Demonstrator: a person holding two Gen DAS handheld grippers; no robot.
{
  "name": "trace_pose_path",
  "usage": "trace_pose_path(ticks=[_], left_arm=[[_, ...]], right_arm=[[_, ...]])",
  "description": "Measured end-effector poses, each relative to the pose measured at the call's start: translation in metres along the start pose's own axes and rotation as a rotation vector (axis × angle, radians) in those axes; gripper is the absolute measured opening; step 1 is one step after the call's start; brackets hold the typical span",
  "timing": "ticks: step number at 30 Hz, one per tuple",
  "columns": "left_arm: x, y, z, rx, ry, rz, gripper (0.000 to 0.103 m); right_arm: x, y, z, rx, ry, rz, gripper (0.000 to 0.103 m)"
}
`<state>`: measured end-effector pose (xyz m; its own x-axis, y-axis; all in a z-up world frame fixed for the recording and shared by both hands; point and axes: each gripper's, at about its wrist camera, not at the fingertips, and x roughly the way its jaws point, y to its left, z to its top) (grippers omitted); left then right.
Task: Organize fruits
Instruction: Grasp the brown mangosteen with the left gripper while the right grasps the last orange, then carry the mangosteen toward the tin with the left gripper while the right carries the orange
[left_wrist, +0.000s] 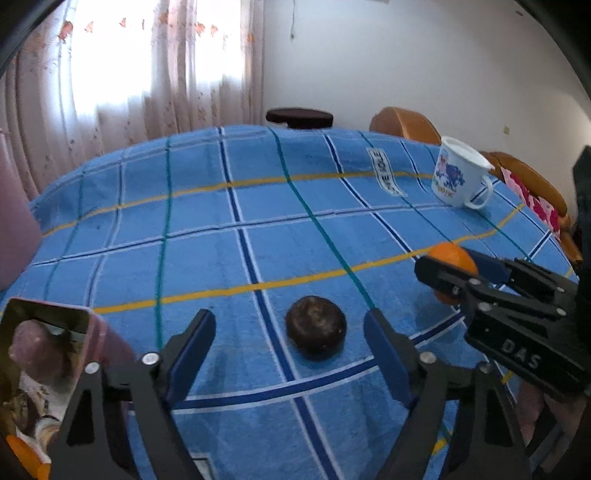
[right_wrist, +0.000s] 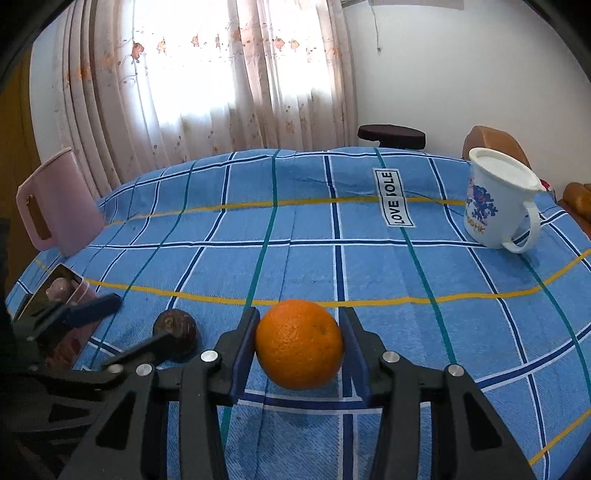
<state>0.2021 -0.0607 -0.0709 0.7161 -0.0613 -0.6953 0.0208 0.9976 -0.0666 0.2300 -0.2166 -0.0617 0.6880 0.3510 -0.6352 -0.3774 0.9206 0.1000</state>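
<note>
A dark brown round fruit (left_wrist: 316, 327) lies on the blue checked tablecloth (left_wrist: 221, 251), between the fingers of my open left gripper (left_wrist: 290, 334), which do not touch it. It also shows in the right wrist view (right_wrist: 176, 329). My right gripper (right_wrist: 299, 338) is shut on an orange (right_wrist: 299, 343) and holds it just above the cloth; its shadow lies below. In the left wrist view the orange (left_wrist: 452, 258) and right gripper (left_wrist: 448, 266) are at the right. A pink metal box (left_wrist: 48, 354) at the left holds a purplish fruit and an orange one.
A white printed mug (right_wrist: 496, 205) stands at the back right. A pink jug (right_wrist: 57, 206) stands at the far left edge. A dark stool (right_wrist: 391, 136) and wooden chairs (left_wrist: 406, 125) are behind the table. The pink box also shows in the right wrist view (right_wrist: 64, 286).
</note>
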Motion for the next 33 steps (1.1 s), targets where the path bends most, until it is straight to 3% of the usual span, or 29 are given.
trace_pose_path(ticks=[4,6,12,33], left_arm=[[0.014,-0.006,0.003,0.017,0.061,-0.029,0.065],[0.018,-0.008,0.003,0.022,0.078,-0.036,0.053],[0.022,-0.012,0.002,0.036,0.108,-0.067,0.040],[-0.014,0.005,0.003,-0.037,-0.095,-0.067,0.040]], right_arm=[[-0.002,0.000,0.000,0.000,-0.010,-0.001,0.047],[-0.001,-0.001,0.000,-0.001,-0.006,0.000,0.047],[-0.003,0.000,0.000,-0.004,-0.016,0.012,0.047],[-0.036,0.001,-0.005,-0.016,-0.184,0.057,0.047]])
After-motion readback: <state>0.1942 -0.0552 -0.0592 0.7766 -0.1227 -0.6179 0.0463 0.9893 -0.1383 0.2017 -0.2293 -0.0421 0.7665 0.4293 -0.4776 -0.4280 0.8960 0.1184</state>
